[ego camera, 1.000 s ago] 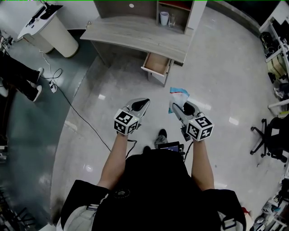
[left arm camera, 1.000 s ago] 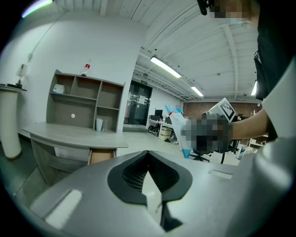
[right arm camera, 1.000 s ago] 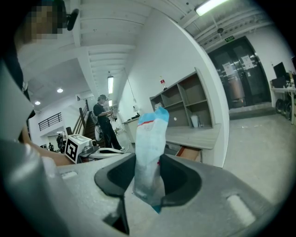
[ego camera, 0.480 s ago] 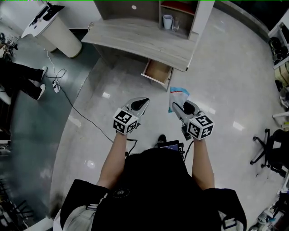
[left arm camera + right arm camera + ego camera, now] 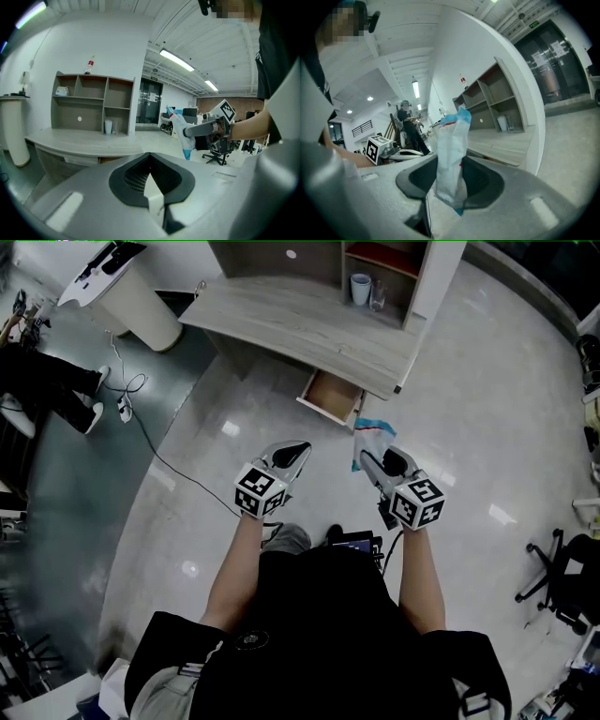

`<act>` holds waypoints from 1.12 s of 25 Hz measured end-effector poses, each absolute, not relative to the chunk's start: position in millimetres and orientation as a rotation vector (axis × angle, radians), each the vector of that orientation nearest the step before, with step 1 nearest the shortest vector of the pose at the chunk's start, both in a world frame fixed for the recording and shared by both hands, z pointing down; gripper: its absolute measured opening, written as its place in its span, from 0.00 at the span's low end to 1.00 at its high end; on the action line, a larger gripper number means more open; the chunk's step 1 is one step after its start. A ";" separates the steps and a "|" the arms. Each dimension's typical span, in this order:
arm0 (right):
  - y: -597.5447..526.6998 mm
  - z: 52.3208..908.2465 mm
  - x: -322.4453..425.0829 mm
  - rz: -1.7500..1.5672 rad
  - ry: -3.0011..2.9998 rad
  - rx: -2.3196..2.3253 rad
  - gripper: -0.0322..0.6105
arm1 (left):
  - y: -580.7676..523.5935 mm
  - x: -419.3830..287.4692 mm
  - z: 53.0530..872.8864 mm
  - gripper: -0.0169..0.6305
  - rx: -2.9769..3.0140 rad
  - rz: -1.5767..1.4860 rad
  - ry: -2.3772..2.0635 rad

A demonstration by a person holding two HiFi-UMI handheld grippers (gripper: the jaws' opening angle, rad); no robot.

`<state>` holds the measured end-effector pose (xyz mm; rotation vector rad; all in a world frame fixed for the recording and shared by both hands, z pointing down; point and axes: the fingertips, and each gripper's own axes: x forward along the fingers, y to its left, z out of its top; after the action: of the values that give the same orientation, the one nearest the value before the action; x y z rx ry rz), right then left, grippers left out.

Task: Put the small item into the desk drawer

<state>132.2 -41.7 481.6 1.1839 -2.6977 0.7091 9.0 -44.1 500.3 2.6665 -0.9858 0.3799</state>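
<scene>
Head view puts the step plainly: the carry to the desk, with the placing not yet begun. The right gripper (image 5: 377,459) is clamped on the small item, a white packet (image 5: 370,437) with a blue edge. The right gripper view shows the packet (image 5: 451,157) standing up between the pads, pinched near its lower end. The left gripper (image 5: 294,454) has its jaws together on nothing and is held level beside the other, well apart from it.

The desk drawer (image 5: 335,396) already stands pulled out under the desk (image 5: 300,322), with bare wood showing inside. The packet is off the floor and short of the drawer.

I judge that the next move calls for closing the remaining gap, bringing the packet over the open box and lowering it before the jaws part (the packet is limp, so it may flop or cling to a pad).

Against the frame a second ago, the desk and drawer sit lower and nearer in the picture and a knee has come forward, so the person is walking in. Both grippers keep the same pose, and the grip is unchanged.
</scene>
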 end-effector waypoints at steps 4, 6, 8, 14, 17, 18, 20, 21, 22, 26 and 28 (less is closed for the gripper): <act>-46.7 488.8 135.1 0.718 -2.698 1.163 0.30 | -49.2 11.3 507.5 0.03 2.647 0.397 -0.998; -50.8 491.2 137.0 0.726 -2.695 1.158 0.30 | -52.7 14.2 508.9 0.03 2.644 0.392 -0.997; -54.6 493.2 138.1 0.738 -2.688 1.162 0.30 | -55.0 15.9 510.6 0.03 2.641 0.386 -0.991; -69.7 495.0 131.8 0.729 -2.656 1.190 0.30 | -71.5 10.2 518.7 0.03 2.631 0.385 -0.963; -83.9 498.1 134.8 0.728 -2.633 1.218 0.30 | -86.1 12.3 523.6 0.03 2.637 0.386 -0.938; -88.9 499.2 136.1 0.727 -2.623 1.227 0.30 | -91.9 13.3 524.9 0.03 2.640 0.384 -0.927; -98.5 499.3 137.0 0.729 -2.607 1.245 0.30 | -103.7 13.6 525.5 0.03 2.646 0.380 -0.907; -103.2 498.8 136.3 0.731 -2.601 1.253 0.30 | -109.8 12.8 525.2 0.03 2.649 0.379 -0.898; -108.2 498.5 135.0 0.732 -2.597 1.260 0.30 | -116.1 11.6 524.8 0.03 2.652 0.378 -0.889; -130.2 498.0 127.1 0.732 -2.580 1.291 0.30 | -143.7 6.1 523.3 0.03 2.672 0.375 -0.849; -141.4 497.4 122.5 0.728 -2.567 1.314 0.30 | -157.6 2.2 521.8 0.03 2.683 0.373 -0.825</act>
<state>122.5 -141.4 497.4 1.3135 -2.5673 0.7275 2.2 -157.6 521.8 2.6831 -0.8254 0.3735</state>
